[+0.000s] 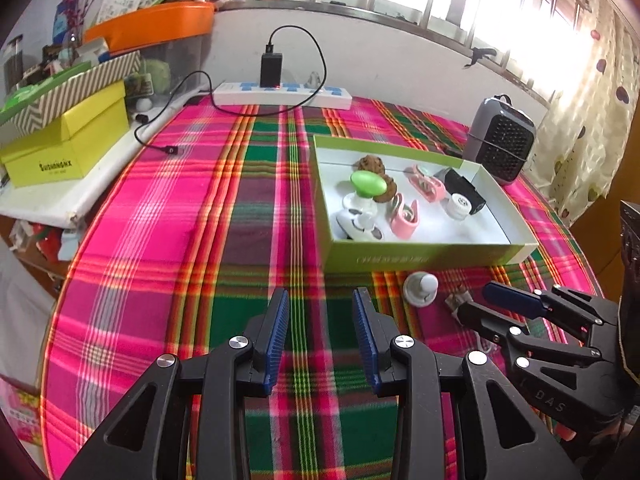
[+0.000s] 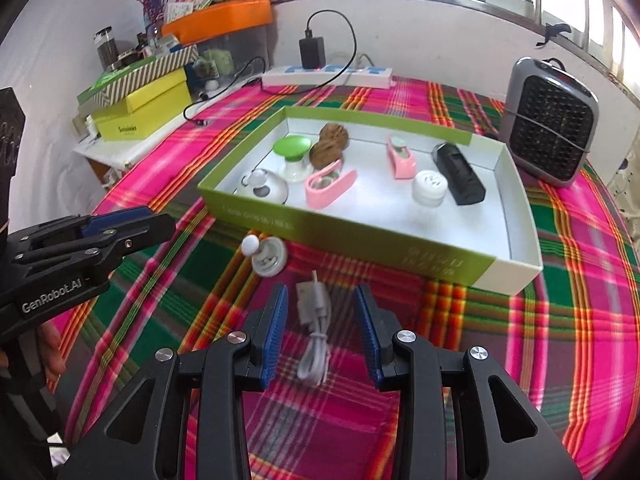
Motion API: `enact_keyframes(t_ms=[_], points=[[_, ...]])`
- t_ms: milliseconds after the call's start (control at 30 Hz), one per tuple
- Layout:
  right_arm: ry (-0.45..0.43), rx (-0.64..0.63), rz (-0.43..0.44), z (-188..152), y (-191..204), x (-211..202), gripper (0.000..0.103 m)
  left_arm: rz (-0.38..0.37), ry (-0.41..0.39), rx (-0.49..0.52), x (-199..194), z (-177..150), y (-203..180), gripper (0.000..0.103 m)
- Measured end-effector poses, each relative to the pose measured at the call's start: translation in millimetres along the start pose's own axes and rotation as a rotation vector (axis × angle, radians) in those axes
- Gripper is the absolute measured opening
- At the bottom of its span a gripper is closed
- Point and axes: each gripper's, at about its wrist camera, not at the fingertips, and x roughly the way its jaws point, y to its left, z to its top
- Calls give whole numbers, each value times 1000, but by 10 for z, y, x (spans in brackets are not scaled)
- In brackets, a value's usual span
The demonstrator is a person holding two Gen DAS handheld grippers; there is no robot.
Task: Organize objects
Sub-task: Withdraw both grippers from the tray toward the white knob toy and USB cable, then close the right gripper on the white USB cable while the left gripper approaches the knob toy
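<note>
Counter (image 1: 160,216) under a plaid cloth, seen from both wrist cameras. The left gripper (image 1: 320,316) is hovering over bare cloth at the near edge, its jaws released and holding nothing. The right gripper (image 2: 320,312) is hanging just to its right, jaws likewise released and straddling a grey cable (image 2: 314,328) that is lying on the cloth between them, its plug pointing toward the far side; whether the pads are touching it cannot be told. Just beyond the cable, a white knob (image 2: 267,256) is resting on the cloth beside the near wall of the green box (image 2: 360,236). Inside the box, a second white knob (image 2: 262,186) is sitting at the left, with a green-capped piece (image 2: 293,148) behind it and two walnuts (image 2: 328,142) touching each other farther in. Two pink clips (image 2: 328,188) are lying near the middle, well apart from one another. A white cap (image 2: 430,186) is standing just beside a black block (image 2: 458,178) at the right. Beyond the box, a power strip (image 1: 280,94) is lying along the far wall with a black charger (image 1: 271,69) plugged in, a grey heater (image 2: 548,120) is standing at the far right, and a yellow box (image 1: 68,144) is sitting at the far left.
</note>
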Motion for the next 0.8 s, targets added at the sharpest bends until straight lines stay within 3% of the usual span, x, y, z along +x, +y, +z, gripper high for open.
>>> enact_keyframes(t_ms=[467,667,800], points=[[22,-27,-42,-68,90,110,36,-25,37,6,51,-76,31,31],[18,-21,-49,-80,74,101,21,-48,62,26,121,-74,-39,31],[17,-17,-40,-82,68,99,20,-69,68,40,147,-55,-97,31]])
